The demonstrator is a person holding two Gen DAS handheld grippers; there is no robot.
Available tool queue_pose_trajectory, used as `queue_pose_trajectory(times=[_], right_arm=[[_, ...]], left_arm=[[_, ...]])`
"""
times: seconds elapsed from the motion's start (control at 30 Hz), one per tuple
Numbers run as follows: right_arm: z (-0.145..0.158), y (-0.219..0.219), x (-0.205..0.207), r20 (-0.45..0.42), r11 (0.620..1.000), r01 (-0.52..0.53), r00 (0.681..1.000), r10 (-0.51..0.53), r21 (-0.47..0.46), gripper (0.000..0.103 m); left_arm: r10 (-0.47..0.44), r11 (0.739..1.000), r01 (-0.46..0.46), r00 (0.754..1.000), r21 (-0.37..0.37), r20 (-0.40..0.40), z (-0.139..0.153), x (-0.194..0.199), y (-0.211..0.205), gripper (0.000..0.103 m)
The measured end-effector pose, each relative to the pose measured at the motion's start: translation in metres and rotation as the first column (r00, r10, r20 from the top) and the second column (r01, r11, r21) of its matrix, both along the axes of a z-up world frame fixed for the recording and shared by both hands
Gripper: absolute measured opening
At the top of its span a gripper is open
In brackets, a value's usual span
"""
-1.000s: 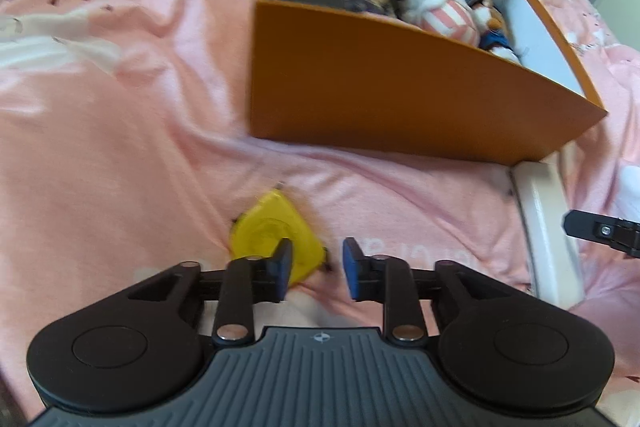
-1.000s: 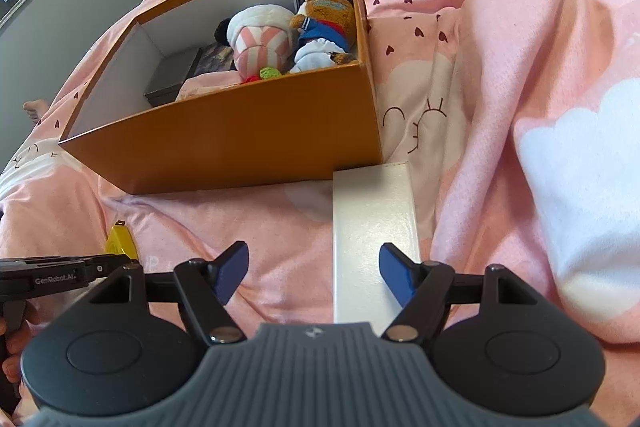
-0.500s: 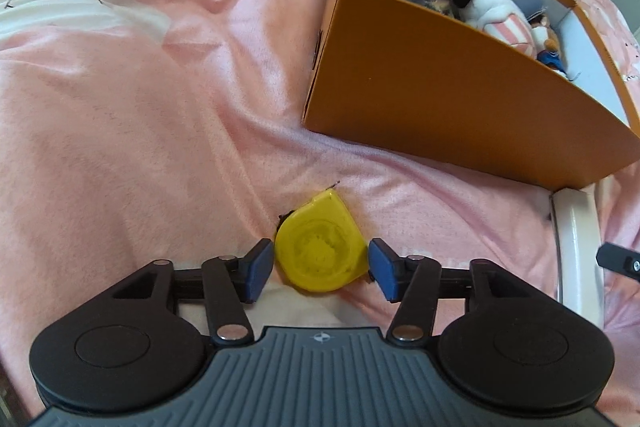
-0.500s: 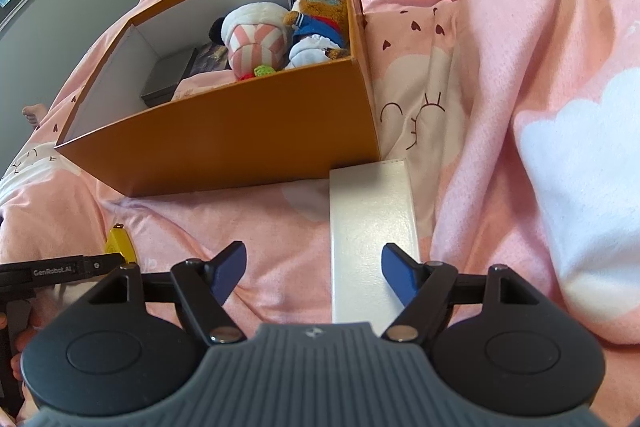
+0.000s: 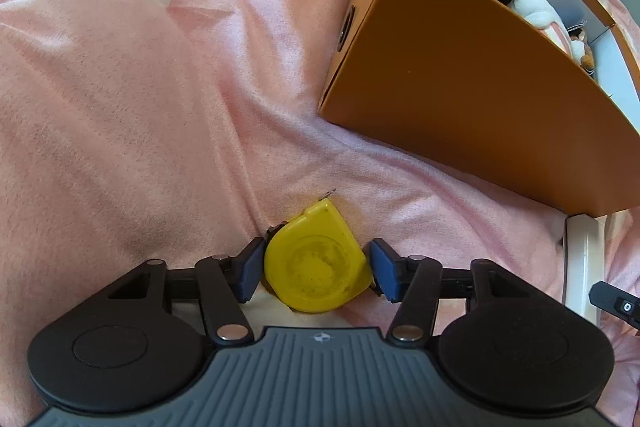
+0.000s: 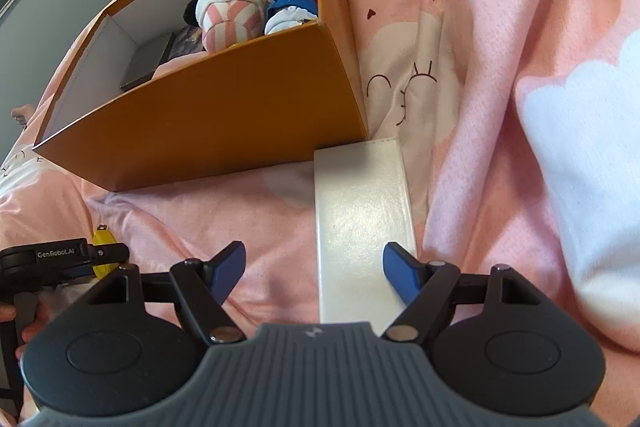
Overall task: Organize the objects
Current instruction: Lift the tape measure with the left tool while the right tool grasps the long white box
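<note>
- Pink blanket (image 5: 140,107) covers the bed; orange box (image 6: 224,115) on it.
- Left gripper (image 5: 316,271): jaws spread, flanking the yellow tape measure (image 5: 316,267) on the blanket.
- Right gripper (image 6: 314,271): jaws spread above the white box (image 6: 360,219).

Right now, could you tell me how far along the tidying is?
Done: two plush toys and a dark flat case lie in the orange cardboard box. In hand: the left hand-held gripper brackets the yellow plastic tape measure, not clearly clamped. Left: the white rectangular box under the open right hand-held gripper.
</note>
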State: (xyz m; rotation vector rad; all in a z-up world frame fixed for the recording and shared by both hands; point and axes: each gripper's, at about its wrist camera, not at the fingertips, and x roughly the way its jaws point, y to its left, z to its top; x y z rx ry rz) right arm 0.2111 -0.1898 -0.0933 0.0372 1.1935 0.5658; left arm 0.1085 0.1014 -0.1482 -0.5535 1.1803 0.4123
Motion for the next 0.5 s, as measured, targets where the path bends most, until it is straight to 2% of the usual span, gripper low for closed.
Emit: queue_pose_trajectory(times=[0.17, 0.37, 0.47, 0.5], right_arm=[[0.001, 0.002, 0.001, 0.028, 0.999, 0.01, 1.0, -0.008, -0.051, 0.076], [-0.005, 0.002, 0.005, 0.018, 0.996, 0.002, 1.0, 0.0, -0.088, 0.077], [-0.012, 0.004, 0.008, 0.022, 0.994, -0.006, 1.0, 0.009, -0.111, 0.08], [-0.015, 0.005, 0.009, 0.021, 0.991, -0.003, 1.0, 0.006, -0.132, 0.076]], left_arm=[[-0.08, 0.996, 0.079, 0.996, 0.027, 0.03, 0.005, 0.001, -0.008, 0.064], [-0.216, 0.976, 0.216, 0.972, 0.011, 0.092, 0.014, 0.009, -0.024, 0.064], [-0.244, 0.97, 0.244, 0.965, 0.015, 0.099, 0.017, 0.011, -0.029, 0.064], [-0.247, 0.969, 0.247, 0.963, 0.011, 0.104, 0.018, 0.012, -0.028, 0.064]])
